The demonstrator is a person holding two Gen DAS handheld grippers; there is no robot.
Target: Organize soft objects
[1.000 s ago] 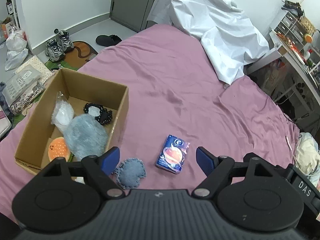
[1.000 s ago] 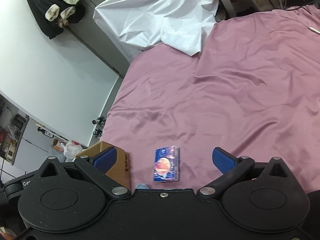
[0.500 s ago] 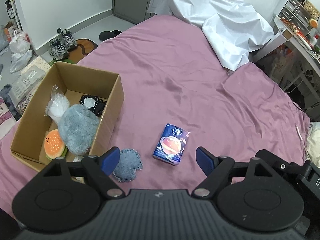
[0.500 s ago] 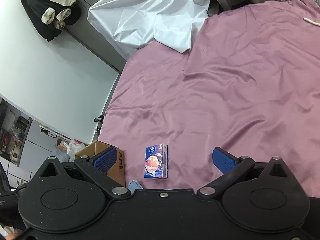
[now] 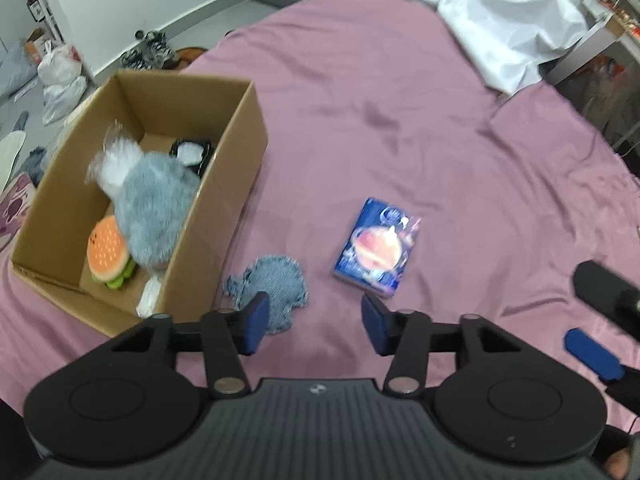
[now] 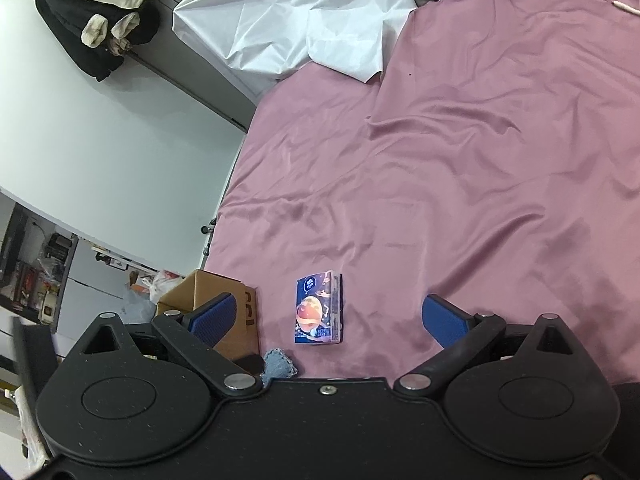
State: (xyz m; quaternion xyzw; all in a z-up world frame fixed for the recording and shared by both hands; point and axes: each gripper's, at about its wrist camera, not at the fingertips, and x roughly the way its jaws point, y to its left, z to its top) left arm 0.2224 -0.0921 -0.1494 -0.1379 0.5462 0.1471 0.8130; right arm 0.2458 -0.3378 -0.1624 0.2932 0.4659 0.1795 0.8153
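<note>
The denim patch (image 5: 272, 286) lies flat on the pink bedsheet (image 5: 400, 120), touching the cardboard box (image 5: 240, 152) near the bed's left edge. Its thinness could let the fingers bunch sheet instead, or bump the box. The left gripper (image 5: 310, 318) hovers over the patch, fingers apart and empty. The right gripper (image 6: 326, 322), spread wide and empty, faces the tissue pack (image 6: 319, 308).
</note>
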